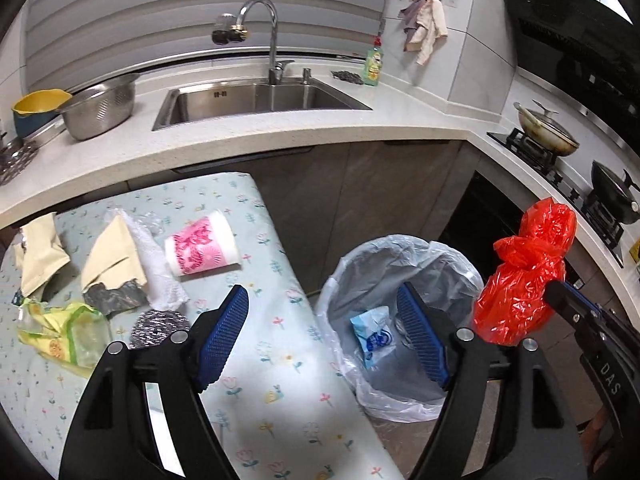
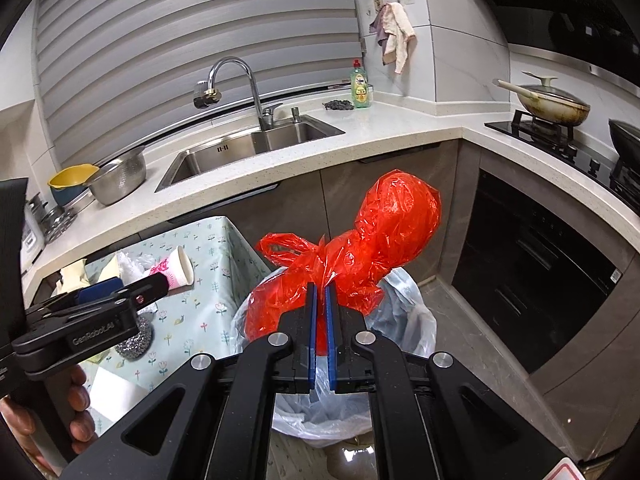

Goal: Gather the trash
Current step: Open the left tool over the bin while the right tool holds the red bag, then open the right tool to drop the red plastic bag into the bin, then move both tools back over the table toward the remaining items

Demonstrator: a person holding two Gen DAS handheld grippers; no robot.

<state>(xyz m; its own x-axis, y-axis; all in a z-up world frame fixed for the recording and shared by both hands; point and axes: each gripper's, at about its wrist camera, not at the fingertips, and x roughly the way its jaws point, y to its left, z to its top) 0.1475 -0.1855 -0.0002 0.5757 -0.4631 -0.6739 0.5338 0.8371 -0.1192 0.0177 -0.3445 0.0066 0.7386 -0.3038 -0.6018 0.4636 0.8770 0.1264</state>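
Kitchen floor bin (image 1: 400, 280), right gripper (image 2: 320, 296) jaws clamping red bag (image 2: 384, 232), left gripper (image 1: 320, 320) jaws wide, empty

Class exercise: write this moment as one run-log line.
left tongs: open, empty | right tongs: shut on red bag | red bag: above bin | paper cup: lying on table

Both views bright, even indoor light, prob. from overhead; shadows soft and short. Strong fisheye bend: the blinds (image 1: 200, 12) and counter edge (image 1: 280, 136) curve, black vignette at corners. Glare on the faucet (image 1: 264, 12) and sink (image 1: 260, 98) beyond the fingers (image 1: 224, 328). Red bag (image 2: 360, 248) glows, a bit overexposed. Focus sharp throughout, no motion blur; floor beneath the fingers shows a pale reflection.
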